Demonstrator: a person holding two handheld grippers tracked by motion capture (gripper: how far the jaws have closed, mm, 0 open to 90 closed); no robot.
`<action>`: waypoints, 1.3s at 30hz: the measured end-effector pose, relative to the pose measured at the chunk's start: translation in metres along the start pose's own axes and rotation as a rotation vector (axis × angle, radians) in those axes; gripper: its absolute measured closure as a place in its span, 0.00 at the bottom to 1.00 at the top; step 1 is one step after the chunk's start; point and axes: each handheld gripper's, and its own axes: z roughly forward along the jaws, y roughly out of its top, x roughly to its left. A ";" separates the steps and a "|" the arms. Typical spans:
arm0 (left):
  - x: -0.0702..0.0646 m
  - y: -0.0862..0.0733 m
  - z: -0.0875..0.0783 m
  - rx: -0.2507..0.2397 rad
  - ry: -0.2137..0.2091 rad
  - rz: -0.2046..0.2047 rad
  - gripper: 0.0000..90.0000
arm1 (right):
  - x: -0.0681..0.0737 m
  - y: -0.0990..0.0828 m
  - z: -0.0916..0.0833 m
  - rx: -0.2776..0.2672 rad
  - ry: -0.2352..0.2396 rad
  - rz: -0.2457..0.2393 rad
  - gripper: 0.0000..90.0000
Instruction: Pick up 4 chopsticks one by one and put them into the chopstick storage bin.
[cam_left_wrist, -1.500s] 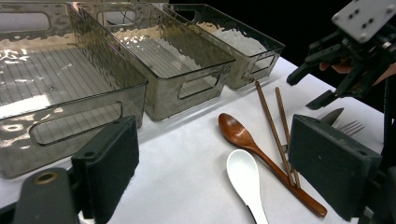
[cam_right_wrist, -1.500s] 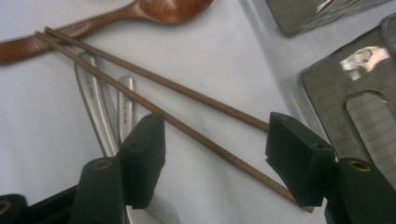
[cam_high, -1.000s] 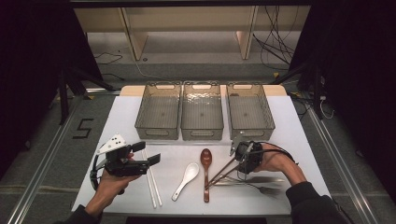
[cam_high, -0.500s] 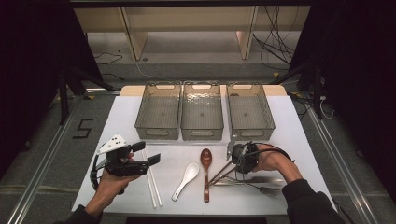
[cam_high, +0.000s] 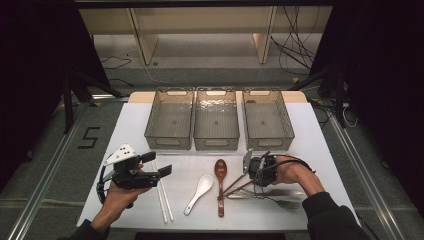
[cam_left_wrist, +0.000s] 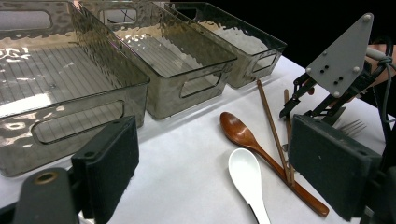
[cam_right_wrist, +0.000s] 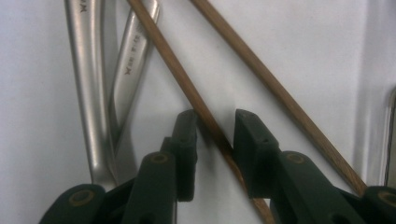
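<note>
My right gripper (cam_high: 253, 183) points down at the table over a pair of brown chopsticks (cam_high: 236, 189). In the right gripper view one chopstick (cam_right_wrist: 163, 51) runs slantwise between the jaws of the right gripper (cam_right_wrist: 215, 135). The jaws have just been closing on it, and a gap still shows beside the stick. The second chopstick (cam_right_wrist: 280, 98) lies to its right. My left gripper (cam_high: 159, 164) hovers open at the left with nothing in it (cam_left_wrist: 219, 168). A brown spoon (cam_high: 220, 185) and a white spoon (cam_high: 199, 192) lie between the two hands.
Three clear bins (cam_high: 169, 142) (cam_high: 216, 145) (cam_high: 270, 144) stand in a row behind the cutlery. White chopsticks (cam_high: 164, 201) lie under the left hand. Metal cutlery (cam_high: 280, 197) lies by the right hand, its handles (cam_right_wrist: 88, 70) beside the jaws.
The right gripper's jaws have narrowed over the brown chopsticks. Both hands stay where they were, and the left gripper is unchanged.
</note>
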 end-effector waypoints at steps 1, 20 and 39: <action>0.000 0.000 0.000 0.000 0.000 0.000 0.17 | 0.000 0.000 0.000 0.000 -0.006 -0.011 0.80; 0.000 0.000 0.001 0.007 0.000 0.004 0.17 | 0.008 -0.002 -0.002 0.000 -0.019 -0.135 0.89; 0.000 0.000 0.001 0.012 -0.004 0.005 0.17 | 0.015 -0.003 -0.007 -0.007 -0.019 -0.250 0.95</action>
